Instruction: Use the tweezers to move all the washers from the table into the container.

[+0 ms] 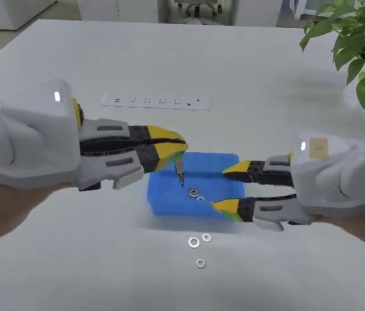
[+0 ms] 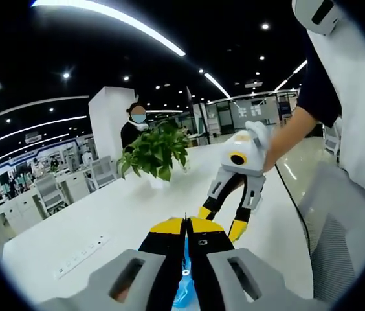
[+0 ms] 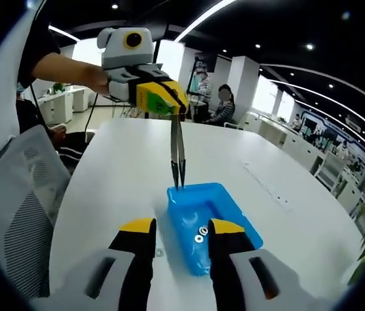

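My left gripper [image 1: 181, 146] is shut on metal tweezers [image 1: 180, 172], whose tips hang over the blue container [image 1: 169, 197]. Two washers [image 1: 195, 194] lie inside it. Three loose washers [image 1: 193, 242] rest on the table just in front of the container. At the container's right side my right gripper [image 1: 220, 188] is open with nothing between its jaws. In the right gripper view the tweezers [image 3: 176, 152] point straight down from the left gripper [image 3: 163, 97] toward the container [image 3: 224, 210]. My right gripper [image 3: 182, 225] frames the washers [image 3: 200, 234].
A white power strip [image 1: 155, 102] lies on the table beyond the container. A potted plant [image 1: 357, 45] stands at the far right corner. A mesh office chair [image 3: 21, 194] sits beside the table edge. People are in the office background.
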Tool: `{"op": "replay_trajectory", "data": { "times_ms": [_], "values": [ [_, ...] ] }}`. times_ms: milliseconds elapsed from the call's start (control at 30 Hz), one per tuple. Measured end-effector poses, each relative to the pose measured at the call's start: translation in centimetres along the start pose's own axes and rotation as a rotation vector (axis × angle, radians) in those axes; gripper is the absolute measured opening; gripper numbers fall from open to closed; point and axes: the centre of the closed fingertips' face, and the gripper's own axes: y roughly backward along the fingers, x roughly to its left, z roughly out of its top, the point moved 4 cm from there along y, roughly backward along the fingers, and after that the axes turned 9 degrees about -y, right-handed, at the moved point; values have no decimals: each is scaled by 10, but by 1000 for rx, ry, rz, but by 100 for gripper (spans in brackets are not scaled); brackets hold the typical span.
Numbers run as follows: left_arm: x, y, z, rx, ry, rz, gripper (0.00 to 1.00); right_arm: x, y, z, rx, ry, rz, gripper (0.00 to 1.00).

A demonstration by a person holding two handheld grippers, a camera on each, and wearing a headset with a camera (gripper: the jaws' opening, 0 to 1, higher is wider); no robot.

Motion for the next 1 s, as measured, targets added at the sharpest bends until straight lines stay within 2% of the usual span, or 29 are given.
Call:
{"op": "replay_trajectory", "data": {
  "times_ms": [200, 300, 500, 700, 833, 1000],
  "values": [
    [-9, 7, 2, -8, 33, 26, 4, 17, 19, -11, -18, -39, 20, 42],
    [-18, 8, 4, -7, 34, 25, 4, 26, 26, -16, -32, -55, 30, 47],
    [-38, 6, 4, -22, 52, 12, 4, 43, 37, -27, -28, -75, 37, 58],
    [-61, -3, -4, -29, 78, -20, 4, 56, 42, -43, -11, -106, 48, 66],
    [-74, -8, -14, -19, 93, -46, 4, 58, 43, -55, 15, -123, 60, 70],
    [-88, -11, -24, -15, 96, -62, 4, 60, 43, -62, 18, -152, 58, 76]
  ]
}}
